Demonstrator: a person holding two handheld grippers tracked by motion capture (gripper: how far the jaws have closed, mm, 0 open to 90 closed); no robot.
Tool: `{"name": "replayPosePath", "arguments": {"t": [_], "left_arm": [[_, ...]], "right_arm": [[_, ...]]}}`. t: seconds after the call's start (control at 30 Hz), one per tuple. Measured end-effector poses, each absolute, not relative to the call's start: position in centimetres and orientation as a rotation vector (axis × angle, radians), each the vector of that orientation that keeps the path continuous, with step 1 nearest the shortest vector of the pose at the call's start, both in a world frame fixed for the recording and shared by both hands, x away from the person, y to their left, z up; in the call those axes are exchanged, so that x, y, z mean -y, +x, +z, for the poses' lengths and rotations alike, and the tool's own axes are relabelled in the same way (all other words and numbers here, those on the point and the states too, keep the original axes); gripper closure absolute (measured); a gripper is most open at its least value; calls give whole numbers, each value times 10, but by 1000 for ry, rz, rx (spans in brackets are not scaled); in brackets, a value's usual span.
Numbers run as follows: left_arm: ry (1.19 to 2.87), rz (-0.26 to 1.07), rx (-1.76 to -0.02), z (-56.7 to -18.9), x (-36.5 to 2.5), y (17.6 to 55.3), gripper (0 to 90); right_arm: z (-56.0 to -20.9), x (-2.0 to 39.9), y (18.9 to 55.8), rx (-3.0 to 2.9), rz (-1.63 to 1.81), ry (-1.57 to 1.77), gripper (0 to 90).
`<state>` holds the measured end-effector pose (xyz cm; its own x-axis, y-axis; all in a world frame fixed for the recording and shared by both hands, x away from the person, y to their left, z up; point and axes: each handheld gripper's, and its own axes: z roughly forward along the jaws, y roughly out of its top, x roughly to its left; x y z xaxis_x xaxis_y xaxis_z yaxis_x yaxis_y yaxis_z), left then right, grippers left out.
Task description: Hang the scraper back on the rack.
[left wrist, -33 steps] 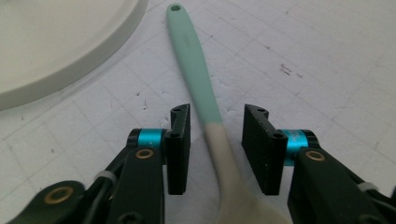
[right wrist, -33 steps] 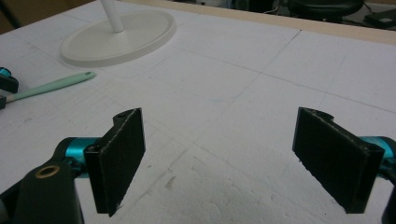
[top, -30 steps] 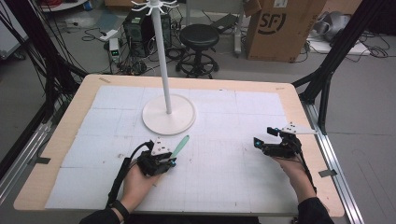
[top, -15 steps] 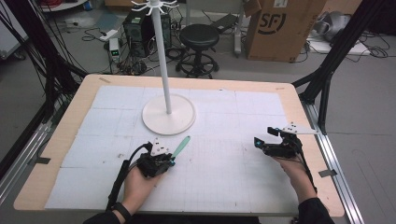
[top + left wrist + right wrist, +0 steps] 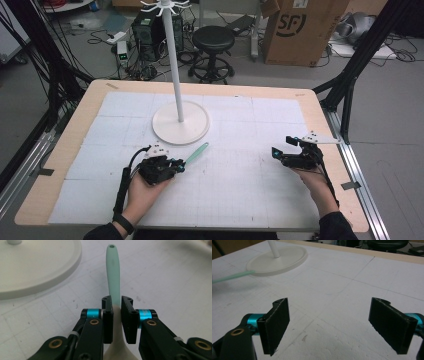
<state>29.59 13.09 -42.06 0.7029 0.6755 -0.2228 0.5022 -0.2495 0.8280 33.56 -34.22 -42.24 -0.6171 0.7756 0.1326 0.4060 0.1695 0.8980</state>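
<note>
Left gripper (image 5: 116, 320): pads closed on the neck of a mint-green spoon (image 5: 113, 272), just where the pale bowl end narrows into the handle; jaws have just been closing, with the spoon between them; the gap left is only the width of the neck. Right gripper (image 5: 329, 325): jaws spread wide, nothing between the pads, bare mat beneath.

Spoon position: handle runs straight out ahead of the left pads, hanging-hole at its far tip; in the high view the spoon (image 5: 196, 153) lies over the white gridded mat (image 5: 240, 195), tip pointing toward, but just short of, the round base of the white stand (image 5: 180, 122); whether the tip rests on the mat or is slightly off it cannot be told.

Handling judgement: looks like moulded plastic or silicone, so light; little grip force needed; the surface appears smooth and matte, moderately slippery between flat pads; the long handle ahead of the pinch could pivot if the hold loosens; not fragile, though a thin handle may flex somewhat.

Where to hold: the present pinch at the neck seems sound, since it leaves the holed tip free; the tapering section there may let the spoon creep along the pads; a hold slightly further up the flat handle would resist twisting better.

Right hand (image 5: 312, 175) rests well apart at the mat's right side.
</note>
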Motion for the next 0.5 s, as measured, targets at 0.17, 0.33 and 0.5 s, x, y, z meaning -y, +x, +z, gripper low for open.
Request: {"name": "replayPosePath", "arguments": {"t": [0.17, 0.33, 0.5], "left_arm": [[1857, 209, -868, -392, -149, 297, 808], [1799, 234, -838, -353, -171, 299, 808], [1764, 262, -805, -316, -189, 303, 808]], "right_arm": [[-423, 341, 335, -2099, 1425, 1123, 161], [-422, 340, 335, -2105, 1417, 1114, 161], [-422, 340, 335, -2109, 1418, 1111, 161]]}}
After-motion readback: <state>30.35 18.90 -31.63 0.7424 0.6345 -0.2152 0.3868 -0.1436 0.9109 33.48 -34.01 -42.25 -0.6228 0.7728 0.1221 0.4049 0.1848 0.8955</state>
